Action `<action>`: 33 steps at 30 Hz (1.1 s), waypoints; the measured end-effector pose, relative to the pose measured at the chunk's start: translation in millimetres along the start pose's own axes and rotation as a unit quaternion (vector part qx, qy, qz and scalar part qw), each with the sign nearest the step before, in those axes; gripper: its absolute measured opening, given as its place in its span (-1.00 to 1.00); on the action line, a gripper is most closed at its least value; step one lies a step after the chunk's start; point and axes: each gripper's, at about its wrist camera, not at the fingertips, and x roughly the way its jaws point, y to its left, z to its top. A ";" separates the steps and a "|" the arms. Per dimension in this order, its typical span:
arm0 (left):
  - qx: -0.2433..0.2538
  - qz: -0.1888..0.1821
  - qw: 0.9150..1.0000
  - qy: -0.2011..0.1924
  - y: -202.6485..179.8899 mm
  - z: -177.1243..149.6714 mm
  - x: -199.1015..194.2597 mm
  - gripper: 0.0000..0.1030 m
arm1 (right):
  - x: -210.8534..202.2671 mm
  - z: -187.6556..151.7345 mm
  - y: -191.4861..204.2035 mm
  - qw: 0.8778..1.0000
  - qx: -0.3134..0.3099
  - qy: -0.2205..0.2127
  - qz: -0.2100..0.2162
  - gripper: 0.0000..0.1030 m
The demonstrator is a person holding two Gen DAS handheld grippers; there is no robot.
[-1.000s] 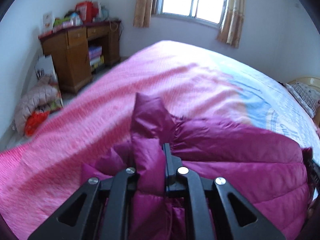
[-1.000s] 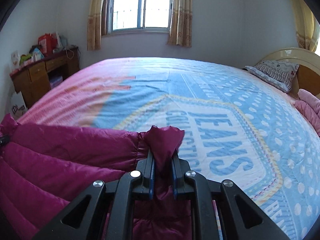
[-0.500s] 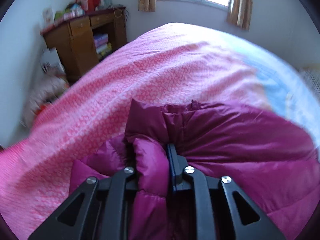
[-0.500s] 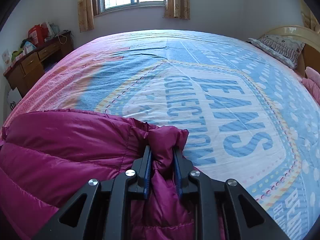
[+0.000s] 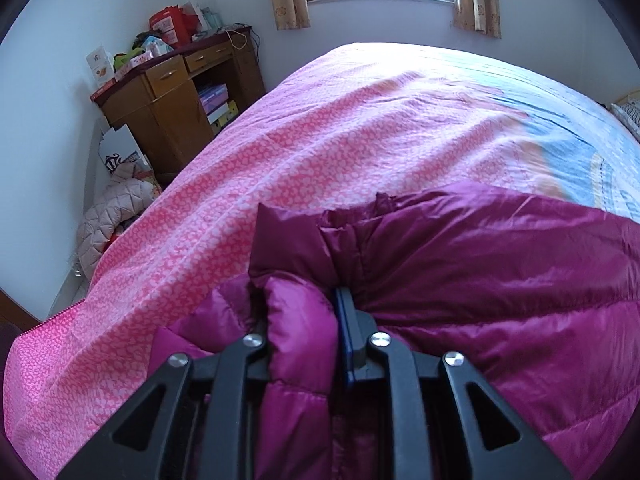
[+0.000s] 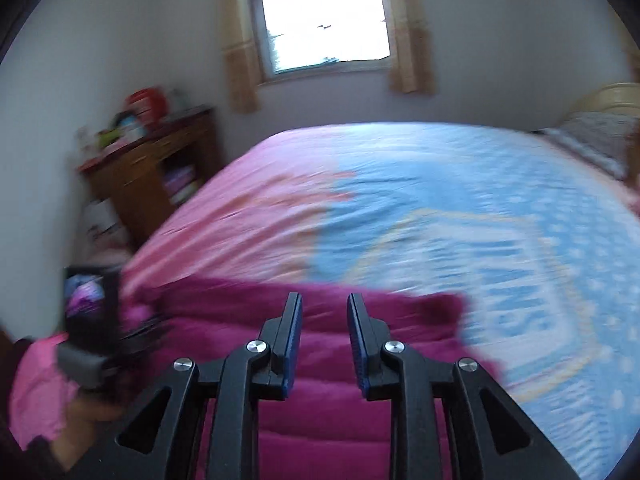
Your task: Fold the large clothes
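Magenta quilted jacket (image 5: 500,280) is laid across the near edge of the bed (image 5: 340,140), bunched at its left end. A padded fold is gripped between the jaws of the left gripper (image 5: 304,320). The right gripper (image 6: 323,320) is held above the garment, its jaws parted with nothing between them. For a clean fold, the left corner should be kept pinned while the right side is regrasped at the matching edge; the slippery shell is judged likely to slide unless the layers are pinched together.
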 end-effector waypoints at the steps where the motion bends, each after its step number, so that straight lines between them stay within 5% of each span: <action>1: -0.002 -0.002 1.000 0.000 1.0 0.2 0.3 -0.56 | 8.7 -4.0 11.1 1.000 -0.010 0.008 -0.001 -0.54; 7: -0.007 -0.007 1.000 0.000 -0.3 2.2 2.2 -0.56 | 81.6 -53.5 20.0 0.998 0.000 0.057 -0.019 -0.57; 13: -0.010 -0.010 1.000 -0.001 0.5 3.1 1.4 -0.54 | 93.6 -58.9 0.6 0.997 0.038 0.071 0.019 -0.61; 19: -0.031 -0.052 0.998 0.010 15.1 1.5 -14.9 -0.45 | 102.0 -58.6 9.1 0.997 0.022 0.080 0.001 -0.61; 21: -0.055 -0.065 0.996 -0.001 25.3 -1.2 -36.6 -0.40 | 103.7 -56.2 6.2 0.996 0.026 0.080 0.005 -0.62; 26: -0.059 -0.104 0.990 -0.069 11.6 -19.1 -99.2 0.20 | 104.5 -56.2 4.5 0.997 0.029 0.078 0.008 -0.62; 29: -0.038 -0.120 0.988 -0.087 -15.7 -33.8 -107.5 0.23 | 102.0 -58.1 -1.2 0.996 0.041 0.075 0.021 -0.62; 33: -0.064 -0.139 0.987 -0.047 -29.9 -60.5 -70.7 0.22 | 98.3 -59.7 -8.7 0.995 0.055 0.072 0.036 -0.62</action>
